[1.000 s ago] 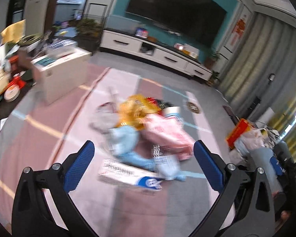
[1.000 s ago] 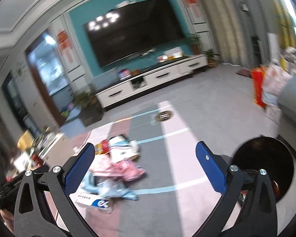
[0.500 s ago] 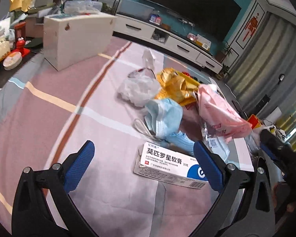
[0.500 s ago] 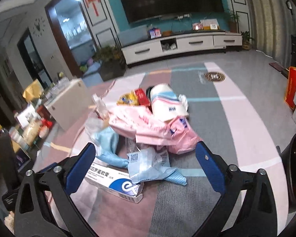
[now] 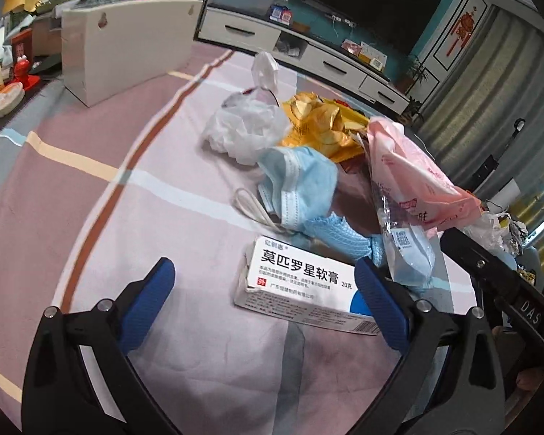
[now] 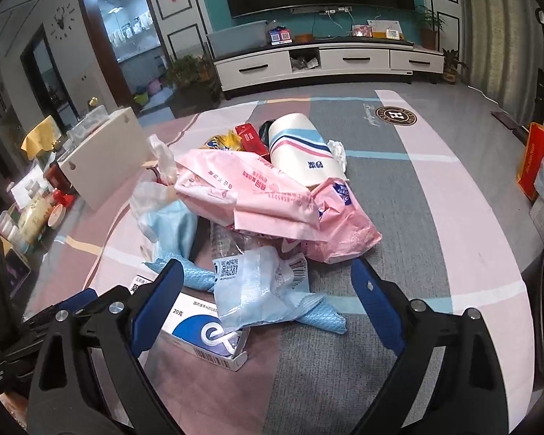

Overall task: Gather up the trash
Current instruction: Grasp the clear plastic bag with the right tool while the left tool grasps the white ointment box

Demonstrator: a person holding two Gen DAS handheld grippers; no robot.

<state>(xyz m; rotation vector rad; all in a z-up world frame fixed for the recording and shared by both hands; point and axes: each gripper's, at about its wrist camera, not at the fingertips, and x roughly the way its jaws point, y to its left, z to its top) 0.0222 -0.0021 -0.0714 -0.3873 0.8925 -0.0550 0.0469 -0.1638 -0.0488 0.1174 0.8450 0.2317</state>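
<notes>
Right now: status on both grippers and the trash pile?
Left gripper open, empty. Right gripper open, jaws just narrowing, nothing gripped. Trash pile untouched; medicine box nearest. Nothing blocking.

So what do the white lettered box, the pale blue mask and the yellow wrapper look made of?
White lettered box: printed matte cardboard, with a folded end flap. Pale blue mask: soft nonwoven fabric, pleated, with white ear loops. Yellow wrapper: likely metallised plastic film, crumpled with shiny creases.

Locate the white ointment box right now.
The ointment box lies flat on the striped cloth, at the near edge of the trash pile, just in front of the blue face mask.
</notes>
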